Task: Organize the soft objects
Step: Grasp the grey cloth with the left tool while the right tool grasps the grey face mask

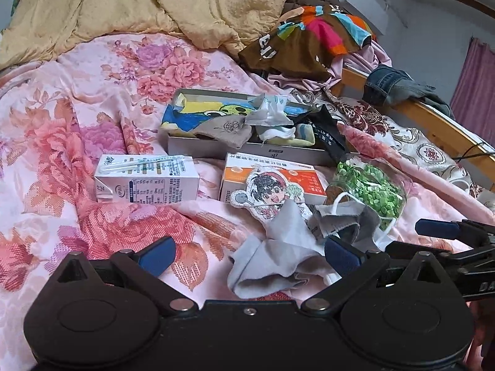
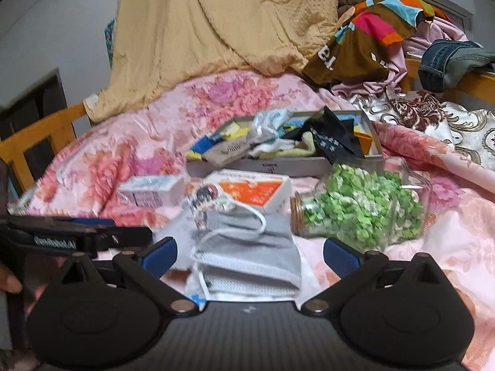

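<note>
Soft items: 2 loose ones near, on the bed (image 1: 92, 99), rest already in the box.
Left gripper (image 1: 249, 252): jaws spread wide, nothing held; grey cloth (image 1: 272, 256) lies crumpled just ahead, nearer its right-hand pad.
Right gripper (image 2: 249, 253): jaws spread wide, empty; grey mask (image 2: 247, 247) lies between the pads, not pinched.
Cloth handling: looks light, limp, will droop and drag; best pinch a bunched fold near the middle, not a thin edge.
Mask handling: light, folded flat, white ear loops (image 2: 244, 228) loose and may snag on the jar or the orange box; judge best grip across the folded body, not the loops.
Cartoon patch (image 1: 267, 194): 1, flat, lies partly on the orange box and touches the cloth; stiff or soft, can't tell.
Orange box (image 1: 272, 182): 1, rigid carton, just beyond cloth.
Milk carton (image 1: 147, 179): 1, lying on its side, left of orange box, apart from it.
Jar (image 2: 362, 213): 1, clear, on its side, full of green bits, just right of the mask; hard, maybe fragile, keep clear.
Box (image 1: 247, 148): 1, shallow grey tray further back, holds socks and small cloths, count unclear; likely drop spot.
Far: yellow blanket (image 1: 154, 3), clothes pile (image 1: 309, 40) by the bed rail.
</note>
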`<state>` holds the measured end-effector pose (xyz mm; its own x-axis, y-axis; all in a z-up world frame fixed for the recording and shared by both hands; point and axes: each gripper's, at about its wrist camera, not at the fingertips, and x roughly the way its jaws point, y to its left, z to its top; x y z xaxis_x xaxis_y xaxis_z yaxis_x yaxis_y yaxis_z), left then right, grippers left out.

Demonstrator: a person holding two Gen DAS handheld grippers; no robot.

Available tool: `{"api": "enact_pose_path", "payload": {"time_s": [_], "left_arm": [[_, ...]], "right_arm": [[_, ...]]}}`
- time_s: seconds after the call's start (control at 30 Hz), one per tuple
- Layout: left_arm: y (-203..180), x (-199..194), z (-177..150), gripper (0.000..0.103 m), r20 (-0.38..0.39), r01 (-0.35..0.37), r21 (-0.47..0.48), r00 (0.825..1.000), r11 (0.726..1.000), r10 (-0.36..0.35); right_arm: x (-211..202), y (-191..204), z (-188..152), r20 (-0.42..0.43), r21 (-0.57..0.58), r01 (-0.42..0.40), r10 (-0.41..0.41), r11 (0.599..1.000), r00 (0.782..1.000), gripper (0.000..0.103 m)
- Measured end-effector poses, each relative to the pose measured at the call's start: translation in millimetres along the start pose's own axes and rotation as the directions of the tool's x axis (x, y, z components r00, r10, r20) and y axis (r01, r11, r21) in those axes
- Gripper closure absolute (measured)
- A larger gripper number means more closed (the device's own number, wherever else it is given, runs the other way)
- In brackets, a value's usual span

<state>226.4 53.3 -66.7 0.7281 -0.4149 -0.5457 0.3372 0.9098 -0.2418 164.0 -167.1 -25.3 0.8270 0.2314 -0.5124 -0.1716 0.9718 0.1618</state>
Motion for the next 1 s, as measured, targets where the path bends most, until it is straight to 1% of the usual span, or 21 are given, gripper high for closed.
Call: {"api": "enact_pose_path", "payload": {"time_s": [0.13,0.27,0.4,0.67,0.8,0.9,1.0], "left_arm": [[2.5,5.1,1.3,0.001,-0.008,0.020,-0.008,1.000,1.000,-0.020],[-1.3,9.9,1.4,0.001,-0.013,0.041,0.024,0.999,0.999,-0.041],[-5.5,15.5,-1.2,0.001,-0.026,0.055,0.039,0.998,0.998,-0.054],[-8.5,19.5,-3.8,0.001,-0.030,0.066,0.078,0.997,0.995,-0.064],[-8.2,19.5,-3.6,0.002,-0.030,0.064,0.078,0.998,0.995,-0.062],[-8.5,20.1,-4.6,0.002,-0.022,0.040,0.079,0.999,0.996,-0.039],[-6.5,21.8,-6.1,0.002,-0.031,0.033,0.066,0.999,0.997,-0.031]], "right_arm": [[12.2,-7.4,6.0,0.010,0.034,-0.032,0.032,0.999,0.999,0.000],[26.0,-14.0,6.8,0.016,0.061,-0.053,0.052,0.997,0.999,0.000],[37.5,-18.8,5.1,-0.001,0.082,-0.056,0.056,0.995,0.998,0.000],[41.3,-20.1,1.0,-0.019,0.127,-0.075,0.078,0.989,0.997,0.001],[40.7,-20.5,0.3,-0.023,0.148,-0.074,0.079,0.986,0.997,0.004],[41.2,-19.5,0.0,-0.029,0.151,-0.079,0.084,0.985,0.996,0.006],[42.9,-17.4,-0.9,-0.043,0.145,-0.077,0.084,0.986,0.996,0.012]]}}
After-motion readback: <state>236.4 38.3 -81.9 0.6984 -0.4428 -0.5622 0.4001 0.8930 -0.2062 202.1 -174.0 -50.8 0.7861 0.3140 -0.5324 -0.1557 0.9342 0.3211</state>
